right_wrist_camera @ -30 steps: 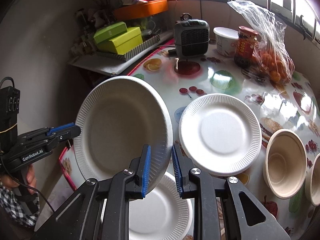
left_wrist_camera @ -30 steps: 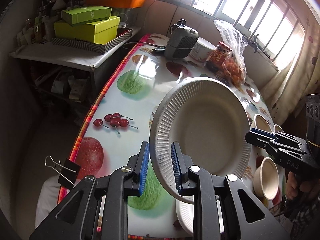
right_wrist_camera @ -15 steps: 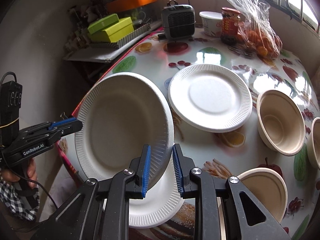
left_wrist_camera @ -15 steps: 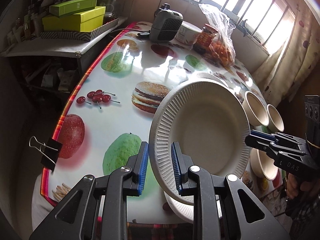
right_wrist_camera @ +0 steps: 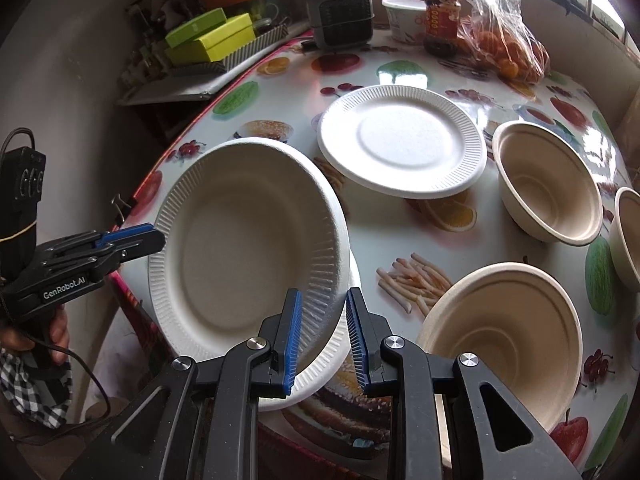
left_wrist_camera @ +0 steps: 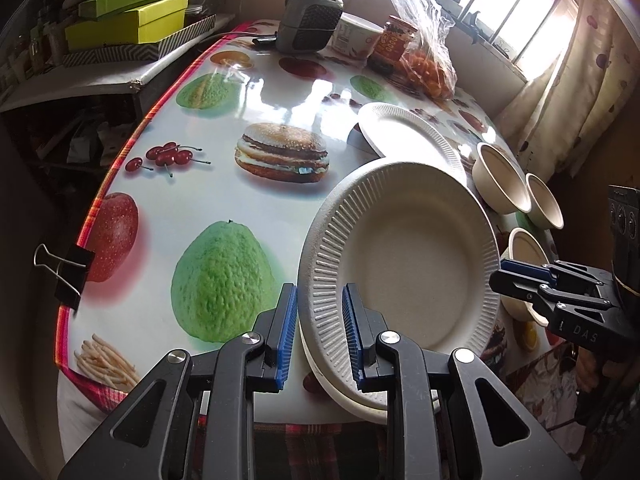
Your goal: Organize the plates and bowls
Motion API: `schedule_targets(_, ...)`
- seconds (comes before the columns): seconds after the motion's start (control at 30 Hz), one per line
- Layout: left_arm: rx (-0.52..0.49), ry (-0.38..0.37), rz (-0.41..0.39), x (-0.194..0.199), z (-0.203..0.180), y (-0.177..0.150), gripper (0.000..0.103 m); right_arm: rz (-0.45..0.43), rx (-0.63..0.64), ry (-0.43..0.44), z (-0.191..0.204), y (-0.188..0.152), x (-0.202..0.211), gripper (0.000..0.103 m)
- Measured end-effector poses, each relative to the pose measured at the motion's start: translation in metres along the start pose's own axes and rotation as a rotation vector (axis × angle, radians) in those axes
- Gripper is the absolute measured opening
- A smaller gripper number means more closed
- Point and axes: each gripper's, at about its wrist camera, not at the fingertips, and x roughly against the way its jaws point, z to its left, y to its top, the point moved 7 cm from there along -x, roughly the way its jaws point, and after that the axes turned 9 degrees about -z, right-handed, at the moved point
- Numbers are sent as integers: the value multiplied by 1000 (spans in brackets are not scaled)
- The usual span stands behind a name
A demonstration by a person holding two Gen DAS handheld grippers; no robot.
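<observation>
Right wrist view: "GenRobot.AI" reads on the left gripper [right_wrist_camera: 154, 236], "DAS" on the right gripper [left_wrist_camera: 496, 280] opposite. Both sets of tongs straddle one tilted paper plate's [right_wrist_camera: 248, 236] ribbed rim, pads parted, not pinching, above another plate [right_wrist_camera: 320, 368] at the table [left_wrist_camera: 276, 104] edge. Bowls [right_wrist_camera: 550, 188] crowd the right.

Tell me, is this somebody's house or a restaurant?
Probably somebody's home, a dining spot by a window. The table wears a fruit-and-burger print cloth, a small heater and a bag of oranges sit on it, and cluttered shelves hold green boxes.
</observation>
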Motion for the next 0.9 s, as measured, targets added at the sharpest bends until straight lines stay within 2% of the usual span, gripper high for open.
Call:
schedule_targets(0.43,-14,5,45,-10,-3,-14,23,45,-2,-24,-4,-17,-11,24)
schedule_targets(0.9,-14,15,73,-18,1,-20,24,68,20,-47,-4,-22,-20,24)
